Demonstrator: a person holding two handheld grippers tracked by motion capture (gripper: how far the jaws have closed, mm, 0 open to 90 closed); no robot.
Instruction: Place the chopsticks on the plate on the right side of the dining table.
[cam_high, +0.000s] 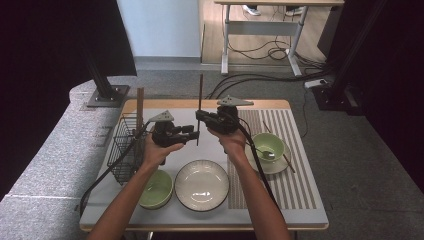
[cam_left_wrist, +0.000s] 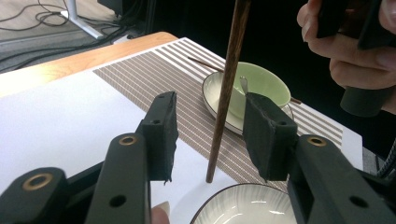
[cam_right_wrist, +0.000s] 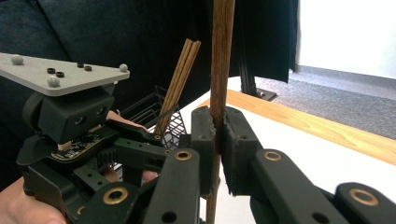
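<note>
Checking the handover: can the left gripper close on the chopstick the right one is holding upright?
Probably yes. The chopstick already stands between the open jaws of the left gripper, touching neither, with nothing between them. The right gripper clamps it higher up.

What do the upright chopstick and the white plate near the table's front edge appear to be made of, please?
Chopstick: apparently wood, with brown lengthwise grain and a dull finish. White plate: probably glazed ceramic, glossy with light reflections, fine radial lines and a dark rim.
</note>
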